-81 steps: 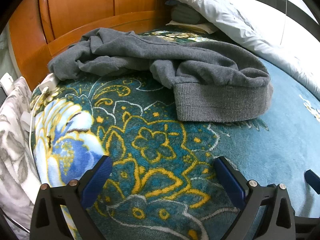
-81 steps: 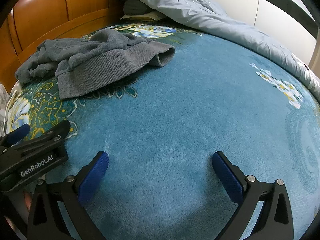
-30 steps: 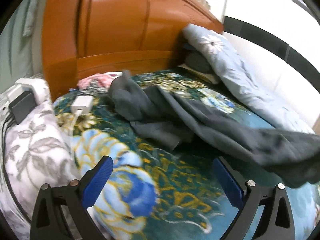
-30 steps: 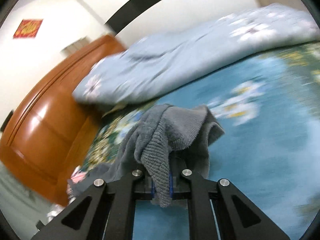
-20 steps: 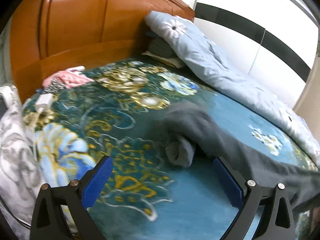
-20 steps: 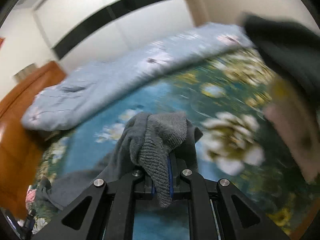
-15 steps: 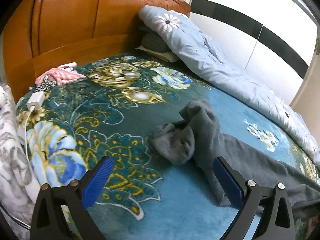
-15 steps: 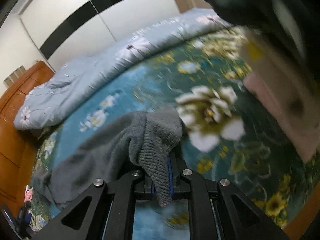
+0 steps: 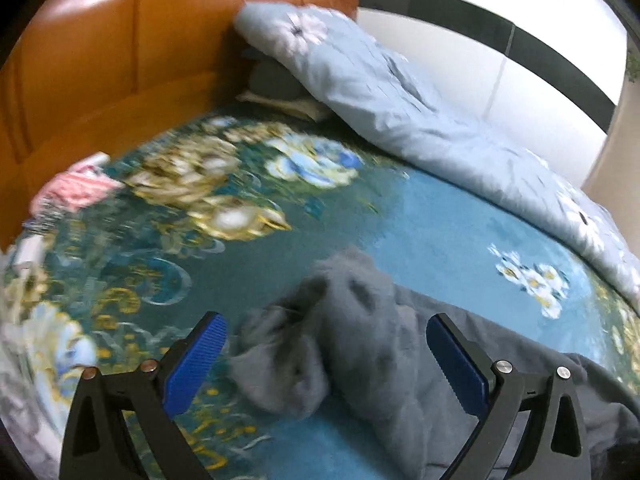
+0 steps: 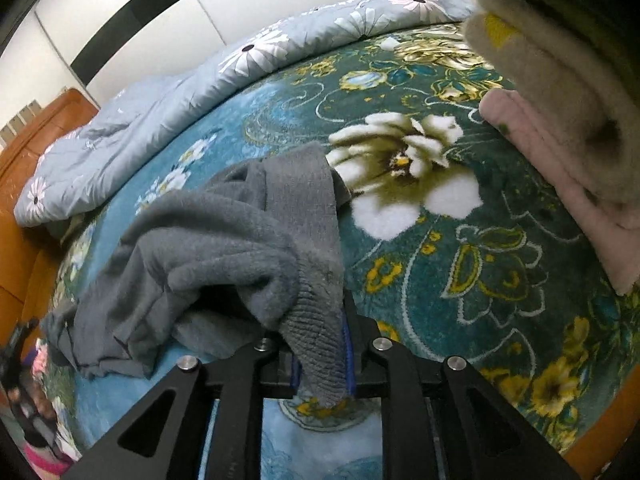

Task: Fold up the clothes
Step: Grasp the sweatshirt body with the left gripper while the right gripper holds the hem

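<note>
L gripper (image 9: pixel 326 350), jaws wide & empty, now hovers over the bunched end of the grey sweater (image 9: pixel 360 344), which sits right betw. its blue pads; 2.7 s ago that heap lay well ahead, near the wooden headboard (image 9: pixel 120 60). R gripper (image 10: pixel 322 364), jaws narrow, clamps the ribbed hem; rest of the sweater (image 10: pixel 224 232) trails ahead-left across the floral blanket (image 10: pixel 460 260). Dragged mid-bed, it seems ready for spreading, then folding. Folded towels (image 10: pixel 560 128) lie ahead-right.
</note>
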The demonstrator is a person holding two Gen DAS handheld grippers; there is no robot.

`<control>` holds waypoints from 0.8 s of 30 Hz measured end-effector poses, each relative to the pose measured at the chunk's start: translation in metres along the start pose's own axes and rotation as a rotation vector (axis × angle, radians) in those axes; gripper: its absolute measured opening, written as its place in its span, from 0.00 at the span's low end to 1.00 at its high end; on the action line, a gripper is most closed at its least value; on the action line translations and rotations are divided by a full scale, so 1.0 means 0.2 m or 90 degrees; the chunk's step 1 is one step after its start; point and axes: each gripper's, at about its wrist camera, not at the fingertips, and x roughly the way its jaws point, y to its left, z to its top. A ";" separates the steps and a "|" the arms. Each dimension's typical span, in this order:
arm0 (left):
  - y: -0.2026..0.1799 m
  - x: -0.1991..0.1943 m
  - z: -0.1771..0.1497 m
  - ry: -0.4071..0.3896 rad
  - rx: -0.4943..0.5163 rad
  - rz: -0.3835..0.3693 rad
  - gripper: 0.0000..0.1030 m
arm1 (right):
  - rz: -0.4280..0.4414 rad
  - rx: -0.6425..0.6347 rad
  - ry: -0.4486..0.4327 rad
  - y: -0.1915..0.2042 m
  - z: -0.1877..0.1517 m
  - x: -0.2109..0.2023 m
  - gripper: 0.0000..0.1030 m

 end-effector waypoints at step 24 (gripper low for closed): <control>0.06 -0.39 0.02 -0.066 0.028 -0.100 0.17 | 0.053 0.057 -0.004 -0.12 -0.09 -0.02 0.20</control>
